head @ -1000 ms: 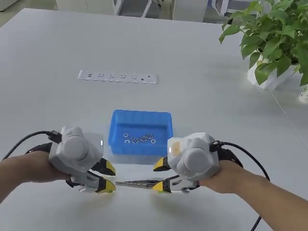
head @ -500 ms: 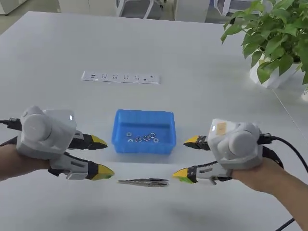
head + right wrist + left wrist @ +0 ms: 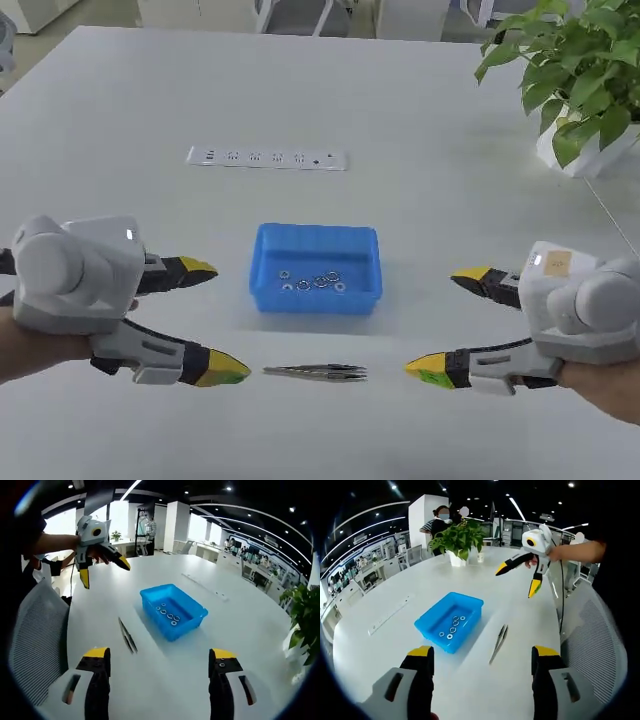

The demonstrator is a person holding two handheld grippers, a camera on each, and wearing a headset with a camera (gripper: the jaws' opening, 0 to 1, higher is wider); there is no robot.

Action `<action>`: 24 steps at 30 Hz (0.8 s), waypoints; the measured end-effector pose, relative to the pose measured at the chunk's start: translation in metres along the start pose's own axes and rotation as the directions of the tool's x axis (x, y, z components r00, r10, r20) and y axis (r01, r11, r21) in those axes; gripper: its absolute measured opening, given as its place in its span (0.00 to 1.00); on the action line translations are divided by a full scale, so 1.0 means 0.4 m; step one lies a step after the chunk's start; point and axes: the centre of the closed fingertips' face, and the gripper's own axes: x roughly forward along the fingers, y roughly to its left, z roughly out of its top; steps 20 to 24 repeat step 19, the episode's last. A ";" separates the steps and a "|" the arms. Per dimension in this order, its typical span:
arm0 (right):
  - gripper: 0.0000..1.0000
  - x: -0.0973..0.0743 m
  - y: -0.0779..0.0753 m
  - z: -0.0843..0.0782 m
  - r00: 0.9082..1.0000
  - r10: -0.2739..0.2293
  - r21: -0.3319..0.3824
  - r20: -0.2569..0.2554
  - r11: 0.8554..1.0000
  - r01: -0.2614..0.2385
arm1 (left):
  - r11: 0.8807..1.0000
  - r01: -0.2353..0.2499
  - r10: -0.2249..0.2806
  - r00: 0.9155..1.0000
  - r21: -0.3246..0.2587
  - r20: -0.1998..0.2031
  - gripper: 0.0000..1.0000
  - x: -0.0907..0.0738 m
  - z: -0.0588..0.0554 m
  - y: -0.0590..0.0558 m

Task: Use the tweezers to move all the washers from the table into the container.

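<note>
Left tongs (image 3: pixel 225 318) and right tongs (image 3: pixel 432 322) are spread wide and empty, the tweezers (image 3: pixel 315 372) lie on the desk (image 3: pixel 400 120) just before the blue container (image 3: pixel 315 306) holding the washers (image 3: pixel 312 283), so the transfer appears done, needing only a check for strays.

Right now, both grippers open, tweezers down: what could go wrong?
The tweezers lie flat and thin on the table; the open left gripper or right gripper may skid them in a grasp.
They lie close to the blue container; a careless sweep could nudge it and jostle the washers inside.
</note>
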 end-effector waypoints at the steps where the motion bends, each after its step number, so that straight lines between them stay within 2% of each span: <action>1: 0.85 -0.003 0.001 -0.002 1.000 -0.001 0.006 0.002 1.000 0.001 | 1.000 -0.006 0.006 1.000 -0.005 0.005 0.90 -0.002 0.002 -0.001; 5: 0.92 -0.012 0.002 -0.010 1.000 -0.011 0.031 0.013 0.999 0.010 | 1.000 -0.017 0.017 1.000 -0.010 0.026 0.99 -0.001 0.011 -0.009; 8: 1.00 -0.013 0.000 -0.010 1.000 -0.016 0.048 0.023 0.999 0.015 | 1.000 -0.017 0.018 0.999 -0.023 0.045 0.99 0.000 0.016 -0.018; 12: 1.00 -0.013 0.004 -0.008 0.999 -0.014 0.057 0.029 0.998 0.013 | 0.999 -0.021 0.022 0.998 -0.026 0.052 0.99 0.007 0.013 -0.025; 17: 1.00 -0.010 0.012 -0.017 1.000 -0.005 0.050 0.014 0.999 0.005 | 1.000 -0.012 0.012 1.000 -0.013 0.027 0.99 0.013 0.003 -0.030; 24: 1.00 -0.009 0.015 -0.019 1.000 -0.004 0.045 0.009 0.999 0.003 | 1.000 -0.011 0.011 0.999 -0.011 0.030 0.99 0.013 0.006 -0.029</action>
